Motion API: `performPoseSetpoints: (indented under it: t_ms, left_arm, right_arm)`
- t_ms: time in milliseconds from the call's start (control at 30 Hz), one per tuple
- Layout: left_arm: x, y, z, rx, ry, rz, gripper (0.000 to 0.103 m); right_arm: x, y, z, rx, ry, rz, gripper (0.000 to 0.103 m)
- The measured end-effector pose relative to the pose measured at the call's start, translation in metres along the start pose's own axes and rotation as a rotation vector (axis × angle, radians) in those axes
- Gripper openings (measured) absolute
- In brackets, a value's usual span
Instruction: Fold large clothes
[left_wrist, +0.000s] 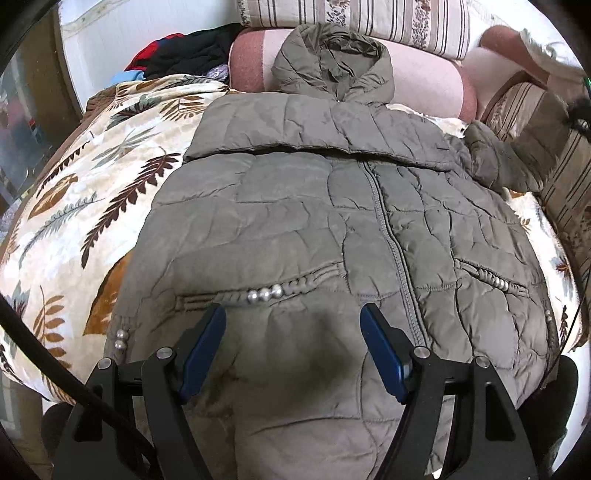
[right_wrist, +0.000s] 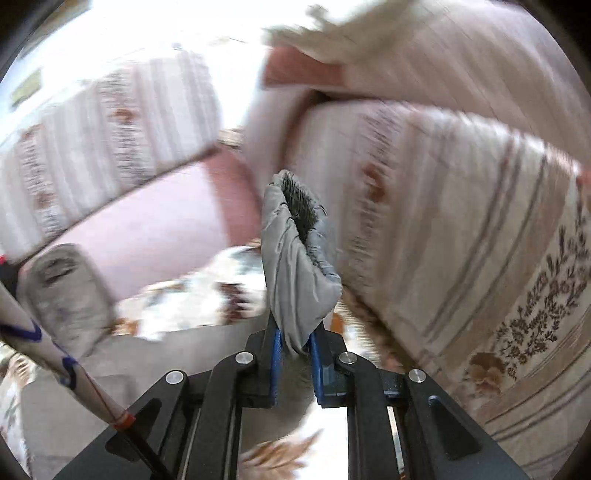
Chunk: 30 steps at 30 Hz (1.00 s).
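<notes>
Bed cover (left_wrist: 92, 192): a cream spread printed with brown and grey leaves is seen under everything, filling the left of the left wrist view.
Jacket (left_wrist: 314, 229): an olive quilted jacket is laid front-up on the spread, zip closed down the middle, hood (left_wrist: 332, 62) resting against the pink bolster at the far end; one sleeve is folded across the chest just below the collar.
Striped cushions (left_wrist: 369, 18): pale cushions with stripes and flower bands are stacked behind the hood and along the right side.
Pink bolster (left_wrist: 424, 85): it is lodged between the hood and the striped cushions.
Clothes pile (left_wrist: 184, 51): dark, red and blue garments are heaped at the far left corner.
Left gripper (left_wrist: 293, 347): it is held above the lower front of the jacket, its blue pads spread wide with nothing between them.
Right gripper (right_wrist: 295, 343): its pads are pressed together on a fold of grey-olive sleeve.
Sleeve cuff (right_wrist: 295, 236): the cuff is lifted upright above the pinching pads, its dark furry lining showing; the background is blurred.
Pocket beads (left_wrist: 264, 293): silver beads are sewn along the pocket trim, just beyond the left pad.
</notes>
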<state>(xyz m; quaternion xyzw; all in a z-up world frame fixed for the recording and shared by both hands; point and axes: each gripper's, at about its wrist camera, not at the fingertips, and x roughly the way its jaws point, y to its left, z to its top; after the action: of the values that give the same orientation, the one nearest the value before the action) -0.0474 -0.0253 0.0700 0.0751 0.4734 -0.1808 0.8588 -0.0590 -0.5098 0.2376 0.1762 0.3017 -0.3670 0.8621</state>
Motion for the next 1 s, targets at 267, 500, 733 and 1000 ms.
performPoseSetpoints:
  t_ms: [267,500,733,1000]
  left_arm:
    - [0.003,0.026,-0.019,-0.027,-0.077,0.006,0.074]
    - [0.011,0.053,-0.033,-0.073,-0.11,-0.01,0.074]
    - [0.007,0.069,-0.039,-0.09,-0.193,-0.019,0.074]
    - [0.01,0.072,-0.041,-0.08,-0.235,-0.03,0.074]
  right_arm:
    - [-0.05,0.168,-0.022,-0.19,0.012,0.208,0.014]
    - [-0.046,0.313,-0.09,-0.376,0.118,0.408,0.013]
    - [-0.014,0.411,-0.179,-0.535,0.251,0.489,0.013]
    - [0.029,0.471,-0.25,-0.672,0.357,0.476,0.013]
